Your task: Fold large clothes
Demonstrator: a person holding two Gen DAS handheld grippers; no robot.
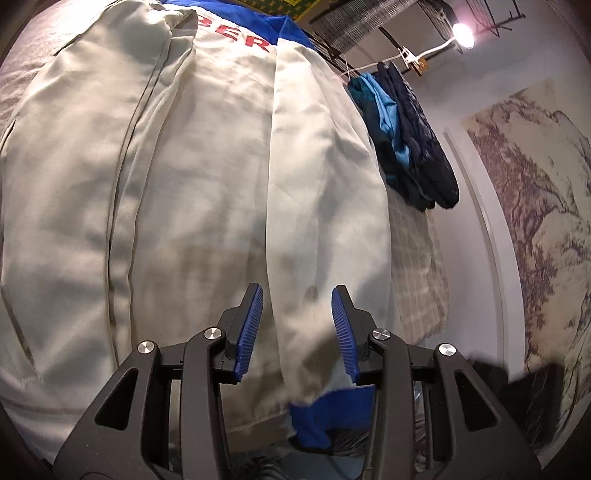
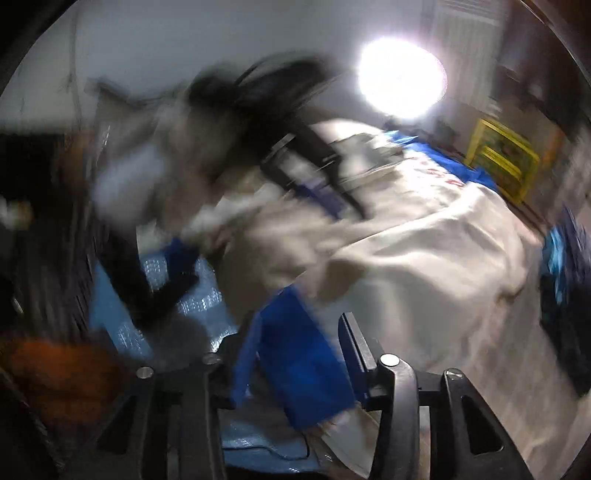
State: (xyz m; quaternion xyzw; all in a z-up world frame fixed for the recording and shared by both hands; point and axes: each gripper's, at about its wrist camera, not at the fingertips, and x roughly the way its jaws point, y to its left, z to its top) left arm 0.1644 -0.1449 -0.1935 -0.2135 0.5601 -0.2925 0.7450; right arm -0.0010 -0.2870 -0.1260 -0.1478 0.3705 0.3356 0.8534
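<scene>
A large cream jacket (image 1: 207,177) with blue collar and red letters lies spread on the bed. Its right sleeve (image 1: 314,229) lies folded lengthwise over the body, ending in a blue cuff (image 1: 325,417). My left gripper (image 1: 297,325) is open, its blue pads (image 1: 251,332) on either side of the sleeve near the cuff, not pinching it. The right wrist view is motion-blurred. There my right gripper (image 2: 295,354) has a blue cuff (image 2: 295,362) between its fingers; whether it grips is unclear. The jacket (image 2: 424,258) stretches away to the right.
Dark blue and light blue clothes (image 1: 406,140) hang on a line at the right, past a checked bedsheet (image 1: 417,266). A lamp (image 1: 463,35) shines above. A person (image 2: 207,147) leans over the bed in the right wrist view. A yellow rack (image 2: 506,158) stands behind.
</scene>
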